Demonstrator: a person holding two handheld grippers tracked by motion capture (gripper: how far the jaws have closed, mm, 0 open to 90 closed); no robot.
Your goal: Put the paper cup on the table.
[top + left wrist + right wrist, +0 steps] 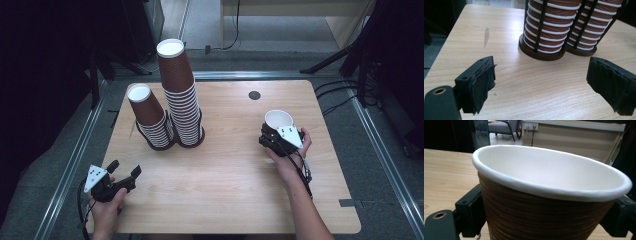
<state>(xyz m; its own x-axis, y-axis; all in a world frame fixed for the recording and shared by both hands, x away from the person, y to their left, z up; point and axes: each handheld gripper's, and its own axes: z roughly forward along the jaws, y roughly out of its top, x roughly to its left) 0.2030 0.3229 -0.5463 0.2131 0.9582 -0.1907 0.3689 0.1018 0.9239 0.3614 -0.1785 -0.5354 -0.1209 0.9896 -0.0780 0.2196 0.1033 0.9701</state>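
We are clamping the right gripper (276,134) on a paper cup (278,120) near the table's (225,200) right edge; squeezing could crush it. Left gripper (125,170) is gaping empty.

A brown ribbed paper cup (544,215) takes up the middle and lower frame, its white rolled rim a wide oval tilting down toward the right and its white inside bare. The right gripper (546,220) has one black jaw against each side of the cup wall, at lower left and lower right; the pads seem to press on it, though the cup hides the contact. The wooden table (446,175) runs along the left. A pale cabinet (574,137) crosses the upper right, and a chair (504,127) stands at upper centre-left.
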